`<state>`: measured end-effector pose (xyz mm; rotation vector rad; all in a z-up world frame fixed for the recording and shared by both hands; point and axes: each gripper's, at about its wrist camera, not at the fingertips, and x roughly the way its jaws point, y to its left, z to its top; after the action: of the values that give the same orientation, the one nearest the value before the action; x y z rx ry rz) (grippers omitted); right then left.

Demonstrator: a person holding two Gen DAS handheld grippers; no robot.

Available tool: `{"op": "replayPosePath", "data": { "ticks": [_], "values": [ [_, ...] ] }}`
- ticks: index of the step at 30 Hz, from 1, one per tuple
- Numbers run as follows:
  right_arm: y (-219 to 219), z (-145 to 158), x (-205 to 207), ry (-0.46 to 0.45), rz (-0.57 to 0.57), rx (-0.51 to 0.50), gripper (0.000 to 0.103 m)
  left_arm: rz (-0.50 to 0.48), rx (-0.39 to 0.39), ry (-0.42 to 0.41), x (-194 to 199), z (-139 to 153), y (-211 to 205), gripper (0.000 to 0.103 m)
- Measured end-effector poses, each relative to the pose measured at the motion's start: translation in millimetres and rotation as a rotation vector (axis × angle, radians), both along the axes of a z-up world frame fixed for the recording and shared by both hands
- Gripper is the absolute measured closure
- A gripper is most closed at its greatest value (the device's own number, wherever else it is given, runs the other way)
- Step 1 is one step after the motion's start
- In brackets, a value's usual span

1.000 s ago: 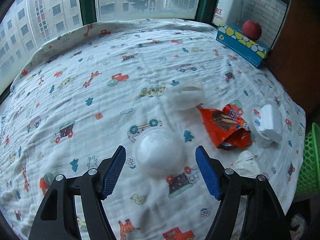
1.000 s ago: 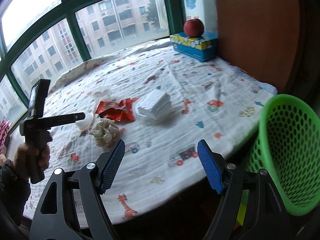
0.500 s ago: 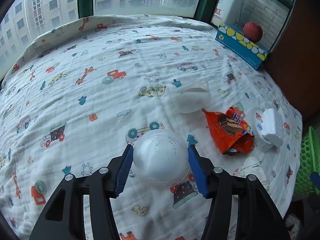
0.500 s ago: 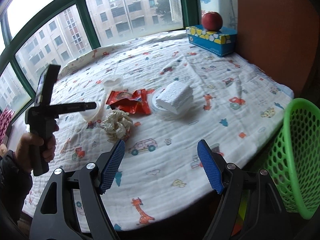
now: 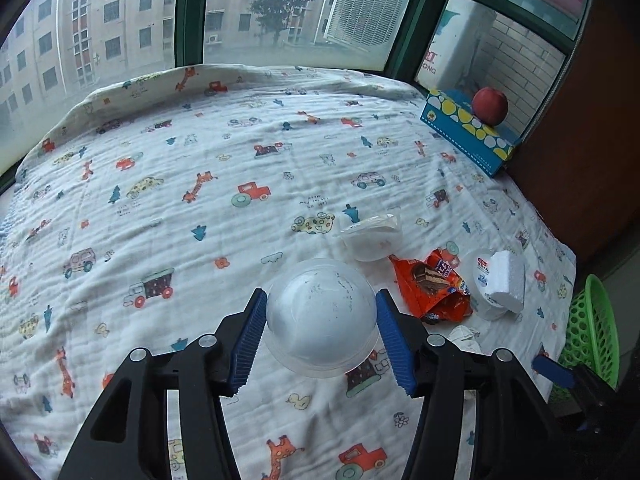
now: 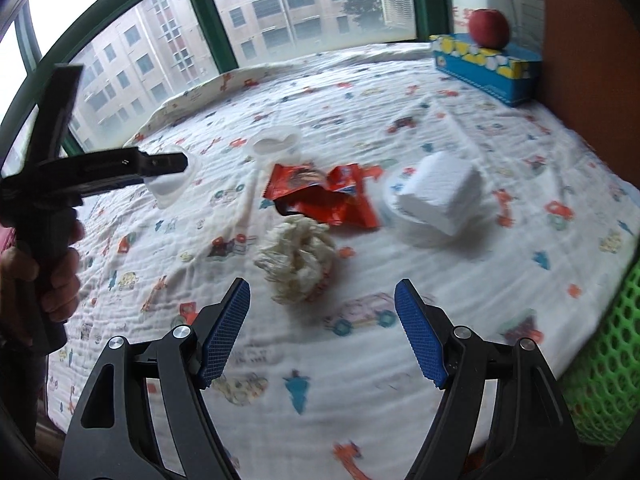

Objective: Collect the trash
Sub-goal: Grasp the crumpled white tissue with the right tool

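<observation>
The left tool [image 5: 320, 320] is clamped on an upturned clear plastic cup [image 5: 322, 316], lifted at the bed's [image 5: 168, 200] near centre. A light squeeze and level carry should suit it. The right tool [image 6: 322, 334], pads apart, hovers before a crumpled tissue [image 6: 296, 256]. At 4 o'clock, the green basket's [image 5: 592, 320] contents cannot be seen.

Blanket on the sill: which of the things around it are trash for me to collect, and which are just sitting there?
For the job:
- clear plastic cup, gripped by the left gripper
- second plastic cup
- orange wrapper
- crumpled tissue
- foam block on a white lid
- green basket

Just lying about:
- apple
- tissue box
</observation>
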<state>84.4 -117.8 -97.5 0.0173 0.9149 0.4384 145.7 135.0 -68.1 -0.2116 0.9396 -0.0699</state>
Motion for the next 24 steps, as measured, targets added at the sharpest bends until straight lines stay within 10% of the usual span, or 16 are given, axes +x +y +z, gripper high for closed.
{"op": "replayPosePath", "data": {
  "ticks": [24],
  "values": [
    [33.1,-29.8,28.9,0.058,-0.015,-0.007,0.056,-0.026,-0.011,-0.015,-14.7,6.0,-9.3,0.049]
  ]
}}
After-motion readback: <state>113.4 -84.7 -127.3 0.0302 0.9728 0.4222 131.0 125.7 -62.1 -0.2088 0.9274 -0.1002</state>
